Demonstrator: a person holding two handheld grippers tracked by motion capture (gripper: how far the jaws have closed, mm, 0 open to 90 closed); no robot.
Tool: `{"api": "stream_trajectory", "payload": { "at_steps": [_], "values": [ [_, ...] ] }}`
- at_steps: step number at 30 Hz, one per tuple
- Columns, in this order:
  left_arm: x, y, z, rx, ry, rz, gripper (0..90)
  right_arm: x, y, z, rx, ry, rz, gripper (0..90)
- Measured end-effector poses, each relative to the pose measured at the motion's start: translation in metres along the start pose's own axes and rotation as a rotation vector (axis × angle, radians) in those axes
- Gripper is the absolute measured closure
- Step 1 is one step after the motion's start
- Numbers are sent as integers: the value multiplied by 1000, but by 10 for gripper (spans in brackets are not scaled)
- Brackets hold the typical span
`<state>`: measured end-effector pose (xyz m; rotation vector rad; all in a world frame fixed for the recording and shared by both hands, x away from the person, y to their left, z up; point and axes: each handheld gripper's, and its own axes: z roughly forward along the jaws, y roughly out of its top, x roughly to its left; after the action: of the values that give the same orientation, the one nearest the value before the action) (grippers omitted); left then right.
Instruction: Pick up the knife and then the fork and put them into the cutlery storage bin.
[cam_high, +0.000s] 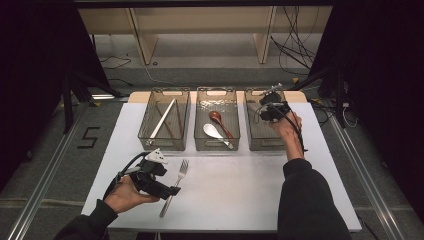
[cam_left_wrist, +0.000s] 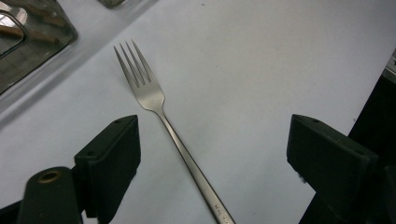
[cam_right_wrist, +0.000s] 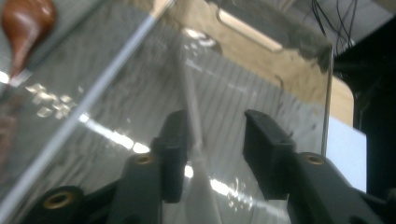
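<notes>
White tabletop, three clear plastic bins across the far edge. Left hand sits at the near-left corner with the left gripper low over the table, jaws spread wide with nothing between the pads. The metal fork lies flat on the table between those jaws, tines pointing away toward the bins, handle running back toward the near edge; in the left gripper view neither pad touches it, clear gap on both sides. In the high view the fork is just right of the gripper body. Left bin holds long thin sticks, look like chopsticks, laid lengthwise. Middle bin holds a brown spoon and a white spoon, side by side. Right bin has the right hand above it, right gripper pointing down into its far end. In the right gripper view the right gripper has its jaws partly open; a thin metal utensil handle stands in the gap close by the left pad, blurred, lying against the bin floor. Can't tell if that pad still touches it; the other pad is clear of it.
</notes>
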<state>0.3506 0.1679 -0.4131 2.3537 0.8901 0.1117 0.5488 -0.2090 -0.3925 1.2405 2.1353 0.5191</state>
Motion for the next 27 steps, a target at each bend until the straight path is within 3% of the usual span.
{"api": "stream_trajectory", "payload": {
  "at_steps": [4, 9, 17, 27],
  "values": [
    [2, 0, -1, 3, 3, -6, 173, -1, 2, -8, -26, 20, -9, 547],
    [2, 0, -2, -4, 13, -19, 173, -1, -2, -15, -18, 39, -9, 457],
    [7, -1, 0, 14, 37, -48, 169, 1, -7, -44, -76, 173, 53, 299],
    [12, -4, 7, 77, 69, -80, 189, 27, -35, -93, -167, 312, 30, 243]
  ]
}}
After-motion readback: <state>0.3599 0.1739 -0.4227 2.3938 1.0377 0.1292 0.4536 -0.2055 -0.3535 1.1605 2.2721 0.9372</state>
